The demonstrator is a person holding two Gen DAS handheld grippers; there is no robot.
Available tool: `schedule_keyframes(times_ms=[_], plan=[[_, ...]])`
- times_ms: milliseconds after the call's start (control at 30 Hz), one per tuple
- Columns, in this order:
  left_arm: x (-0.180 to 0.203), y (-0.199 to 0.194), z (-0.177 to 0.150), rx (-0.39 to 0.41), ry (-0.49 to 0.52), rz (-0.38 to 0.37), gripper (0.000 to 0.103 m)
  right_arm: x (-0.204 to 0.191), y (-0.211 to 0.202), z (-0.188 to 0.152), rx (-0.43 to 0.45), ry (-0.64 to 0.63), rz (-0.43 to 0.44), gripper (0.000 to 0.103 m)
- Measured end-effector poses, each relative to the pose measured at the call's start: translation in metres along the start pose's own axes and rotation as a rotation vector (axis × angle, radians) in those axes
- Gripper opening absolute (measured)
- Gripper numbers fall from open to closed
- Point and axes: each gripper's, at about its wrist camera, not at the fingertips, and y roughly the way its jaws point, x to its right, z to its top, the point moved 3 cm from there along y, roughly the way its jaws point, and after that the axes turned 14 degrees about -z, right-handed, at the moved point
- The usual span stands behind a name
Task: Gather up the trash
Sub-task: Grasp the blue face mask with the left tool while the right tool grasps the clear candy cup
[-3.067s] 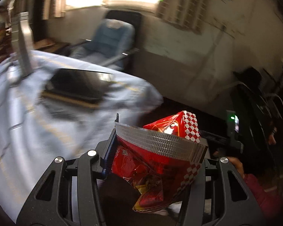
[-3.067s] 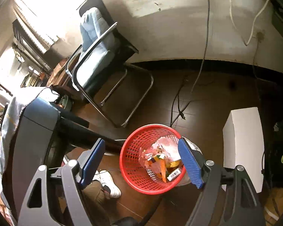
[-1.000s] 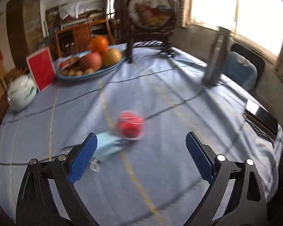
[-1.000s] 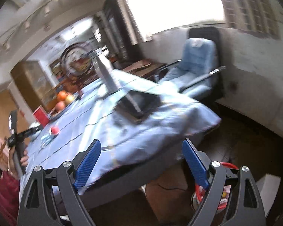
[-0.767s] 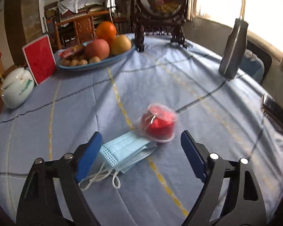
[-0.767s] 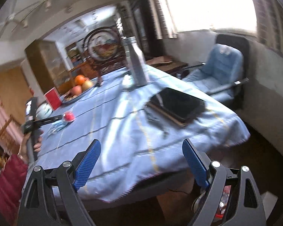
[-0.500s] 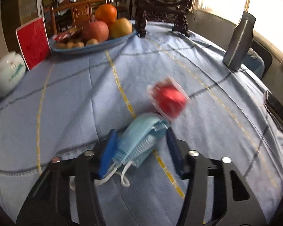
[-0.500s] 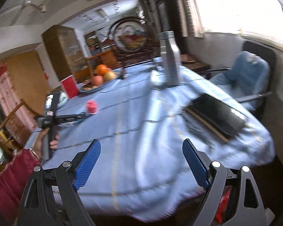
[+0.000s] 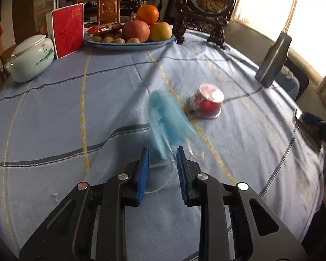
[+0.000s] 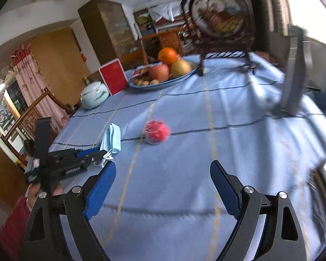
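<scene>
My left gripper is shut on a light blue face mask and lifts it off the blue tablecloth; the mask is blurred. In the right wrist view the left gripper holds the mask upright at the table's left side. A clear plastic cup with red contents lies on its side just right of the mask; it also shows in the right wrist view. My right gripper is open and empty above the near table edge.
A fruit plate, a red card and a white lidded jar stand at the back. A framed ornament and a grey metal bottle stand at right. A dark flat device lies at the right edge.
My left gripper has shut on the face mask and raised it from the cloth. The red cup has rolled slightly right. My right gripper has swung from the floor basket toward the table.
</scene>
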Motion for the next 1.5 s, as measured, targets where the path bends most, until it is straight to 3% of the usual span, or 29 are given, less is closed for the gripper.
schedule_keyframes(times_ms=[167, 267, 367, 433, 467, 567, 667, 767, 900, 1100, 1267, 1400, 1500], plan=[[-0.002, -0.006, 0.006, 0.036, -0.03, 0.016, 0.054, -0.037, 0.057, 0.019, -0.037, -0.09, -0.038, 0.087], [-0.013, -0.013, 0.009, 0.067, -0.086, 0.024, 0.069, -0.06, 0.088, 0.027, -0.042, -0.155, -0.103, 0.085], [-0.025, -0.016, 0.011, 0.075, -0.142, 0.02, 0.07, -0.063, 0.103, 0.028, -0.036, -0.162, -0.138, 0.084], [-0.03, -0.017, 0.01, 0.075, -0.161, 0.024, 0.07, -0.057, 0.117, 0.024, -0.06, -0.142, -0.142, 0.074], [-0.032, -0.017, 0.011, 0.077, -0.165, 0.025, 0.07, -0.052, 0.124, 0.02, -0.106, -0.146, -0.14, 0.048], [-0.035, -0.018, 0.011, 0.081, -0.168, 0.025, 0.07, -0.034, 0.106, 0.032, -0.02, -0.101, -0.173, 0.047], [-0.038, -0.02, 0.01, 0.085, -0.171, 0.026, 0.077, -0.011, 0.095, 0.044, 0.024, -0.035, -0.202, 0.047], [-0.037, -0.02, 0.01, 0.094, -0.176, 0.018, 0.079, 0.007, 0.098, 0.048, 0.025, 0.001, -0.25, 0.047], [-0.03, -0.02, 0.013, 0.122, -0.187, 0.036, 0.087, 0.016, 0.108, 0.048, -0.025, 0.026, -0.235, 0.047], [-0.014, 0.008, 0.025, 0.056, -0.216, 0.046, 0.088, 0.009, 0.114, 0.047, -0.046, -0.007, -0.238, 0.047], [-0.013, 0.039, 0.028, 0.013, -0.199, 0.122, 0.086, 0.016, 0.117, 0.048, -0.053, 0.017, -0.236, 0.048], [-0.014, 0.041, 0.026, 0.013, -0.11, 0.219, 0.07, 0.022, 0.116, 0.05, -0.051, 0.041, -0.228, 0.058], [-0.022, 0.037, 0.026, 0.015, -0.118, 0.225, 0.06, 0.024, 0.116, 0.051, -0.042, 0.046, -0.226, 0.063]])
